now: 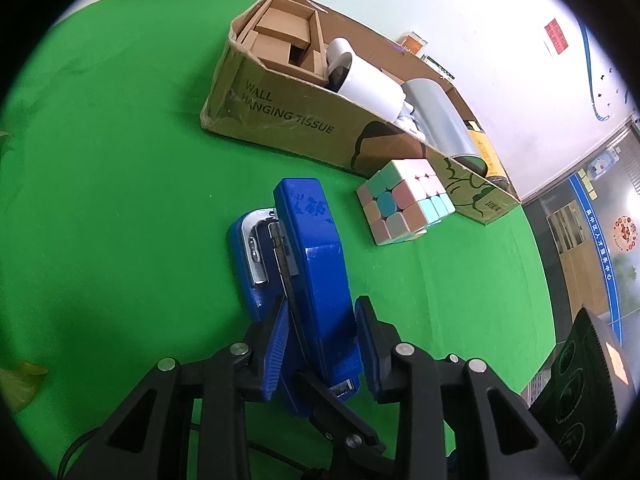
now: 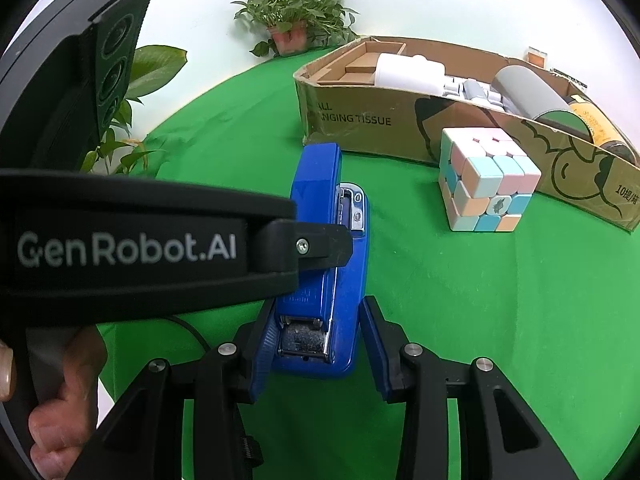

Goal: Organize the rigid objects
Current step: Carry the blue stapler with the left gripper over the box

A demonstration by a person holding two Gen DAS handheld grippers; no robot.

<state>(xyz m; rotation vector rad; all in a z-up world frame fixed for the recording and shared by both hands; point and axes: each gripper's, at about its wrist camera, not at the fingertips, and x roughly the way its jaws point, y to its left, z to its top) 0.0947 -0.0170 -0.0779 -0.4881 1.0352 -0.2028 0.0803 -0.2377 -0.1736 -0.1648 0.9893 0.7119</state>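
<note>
You have a potted plant [image 2: 294,20] at the far edge of the green tabletop [image 2: 480,300], a leafy plant [image 2: 152,68] at its left edge, and a red notice [image 1: 557,36] on the wall.

Both my views are bright and evenly lit from above, the white wall [image 2: 460,0] nearly blown out and the green cloth [image 1: 120,160] vivid, with only soft shadows under the stapler [image 1: 312,264] and along the cardboard box [image 1: 280,116]. The fisheye bends straight edges hard toward a black circular rim, and the far corners go dim. Centre detail is crisp, while the black body of my left gripper [image 2: 120,240] close to the right lens looks slightly soft.
</note>
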